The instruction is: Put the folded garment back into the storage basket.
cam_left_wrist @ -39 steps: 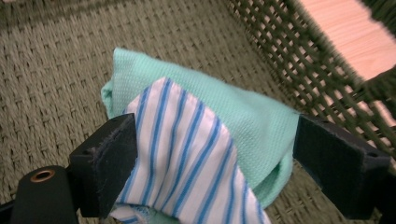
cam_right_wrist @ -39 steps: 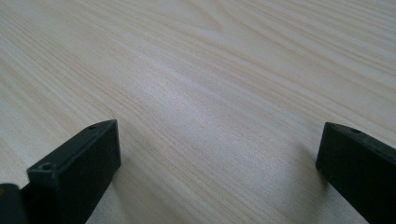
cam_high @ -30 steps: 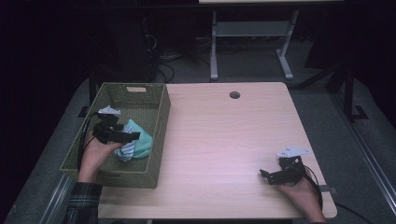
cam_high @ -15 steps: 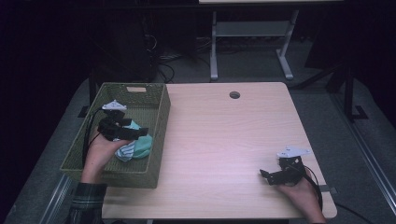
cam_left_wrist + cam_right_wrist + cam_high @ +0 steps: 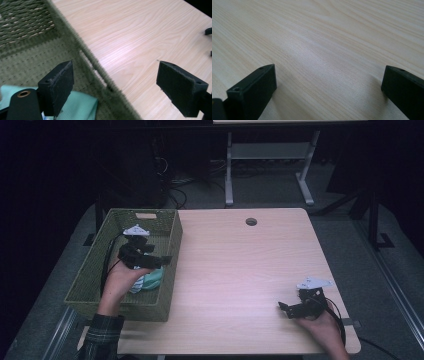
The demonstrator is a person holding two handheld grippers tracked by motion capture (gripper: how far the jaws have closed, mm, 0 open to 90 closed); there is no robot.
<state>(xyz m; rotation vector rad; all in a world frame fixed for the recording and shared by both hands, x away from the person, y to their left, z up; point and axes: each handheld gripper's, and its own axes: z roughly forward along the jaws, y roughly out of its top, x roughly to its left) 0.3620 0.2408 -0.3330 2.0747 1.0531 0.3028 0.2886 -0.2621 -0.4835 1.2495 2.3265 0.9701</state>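
Observation:
A green woven basket (image 5: 172, 245) stands at the table's left edge. A folded mint-green cloth (image 5: 150, 281) lies inside it, against the right wall. My left gripper (image 5: 159, 261) hovers open over the basket's right wall with nothing between its pads. In the left gripper view the jaws (image 5: 120, 75) straddle the basket wall (image 5: 87, 62), and the cloth (image 5: 80, 107) lies below the left pad. My right gripper (image 5: 286, 309) rests low on the table near the front right corner, pointing left. Its jaws (image 5: 328, 82) are wide open over bare wood (image 5: 324, 37).
The light wooden table (image 5: 240, 265) has a round cable hole (image 5: 251, 222) near its far edge. Beyond the table are a white desk frame (image 5: 270, 165) and cables on a dark floor. A plaid sleeve (image 5: 102, 340) enters at the bottom left.
My left gripper has moved a little farther from the person and to the right over the basket. The cloth stays in the basket. The right gripper has not moved.

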